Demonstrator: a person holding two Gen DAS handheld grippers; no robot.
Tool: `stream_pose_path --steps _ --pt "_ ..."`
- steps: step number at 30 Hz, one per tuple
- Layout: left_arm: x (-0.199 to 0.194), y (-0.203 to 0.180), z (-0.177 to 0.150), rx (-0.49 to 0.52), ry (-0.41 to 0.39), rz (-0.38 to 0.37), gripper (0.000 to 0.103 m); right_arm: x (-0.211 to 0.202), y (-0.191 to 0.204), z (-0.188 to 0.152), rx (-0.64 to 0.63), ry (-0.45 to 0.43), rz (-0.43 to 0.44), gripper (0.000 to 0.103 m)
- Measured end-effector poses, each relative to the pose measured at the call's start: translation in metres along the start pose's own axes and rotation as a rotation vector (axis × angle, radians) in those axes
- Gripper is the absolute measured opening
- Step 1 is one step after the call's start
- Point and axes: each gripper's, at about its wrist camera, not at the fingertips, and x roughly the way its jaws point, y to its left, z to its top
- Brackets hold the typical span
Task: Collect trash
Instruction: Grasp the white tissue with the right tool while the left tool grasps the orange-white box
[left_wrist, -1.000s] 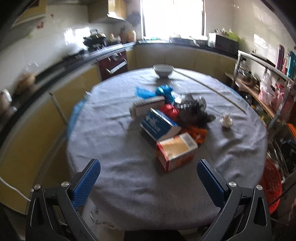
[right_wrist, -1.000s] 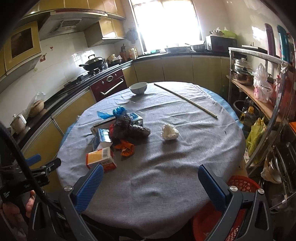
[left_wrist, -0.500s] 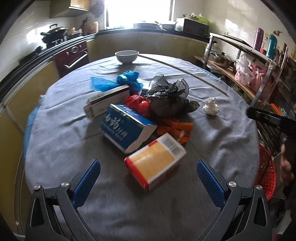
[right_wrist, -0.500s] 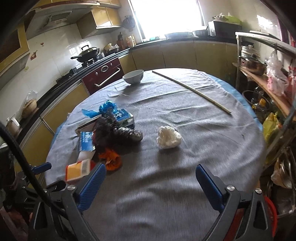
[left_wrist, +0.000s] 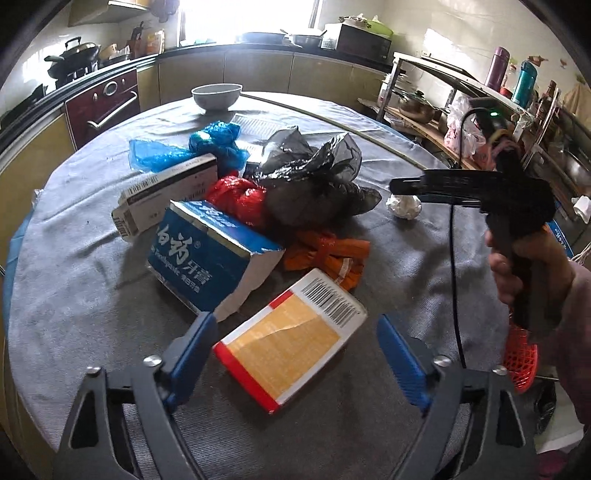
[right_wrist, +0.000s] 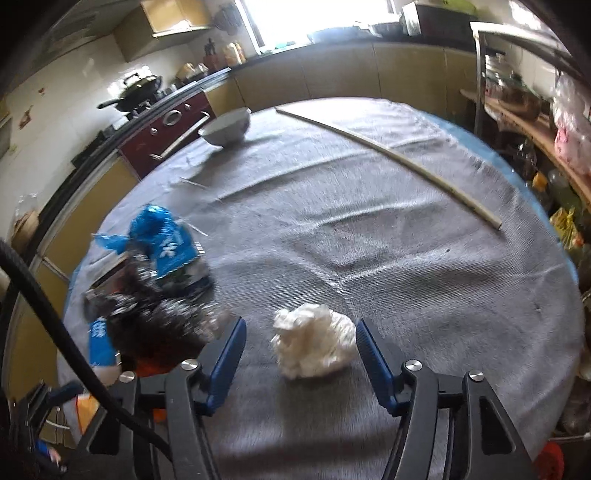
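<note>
Trash lies heaped on the round grey-clothed table (left_wrist: 74, 280): a yellow-and-red box (left_wrist: 280, 350), a blue toothpaste box (left_wrist: 210, 258), a long white box (left_wrist: 166, 192), and red (left_wrist: 240, 195), black (left_wrist: 314, 177), orange (left_wrist: 328, 254) and blue bags (left_wrist: 207, 144). My left gripper (left_wrist: 295, 350) straddles the yellow-and-red box; its jaws are closing and small gaps remain at both pads. My right gripper (right_wrist: 299, 347) is closing around a crumpled white paper wad (right_wrist: 314, 343). The right pad is almost at the wad and the left pad stands clear of it.
A white bowl (left_wrist: 217, 96) sits at the table's far side and a long pale stick (right_wrist: 388, 158) lies across the cloth. A red basket (left_wrist: 521, 354) is below the table's right edge. A hand (left_wrist: 517, 266) holds the right gripper. Shelves crowd the right.
Both grippers have come down and forward over the table. The left jaws narrowed around the yellow-and-red box. The right jaws narrowed around the paper wad.
</note>
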Motion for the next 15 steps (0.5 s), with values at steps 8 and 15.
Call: stream_pose_path --steps 8,15 --pt "0.006 -0.010 -0.010 -0.032 0.047 -0.071 0.067 0.014 -0.009 -0.008 0.039 0.016 -0.017 0.046" --pt "0.008 -0.024 -0.012 -0.018 0.051 -0.056 0.068 -0.003 -0.016 -0.023 0.067 0.003 0.016 0.046"
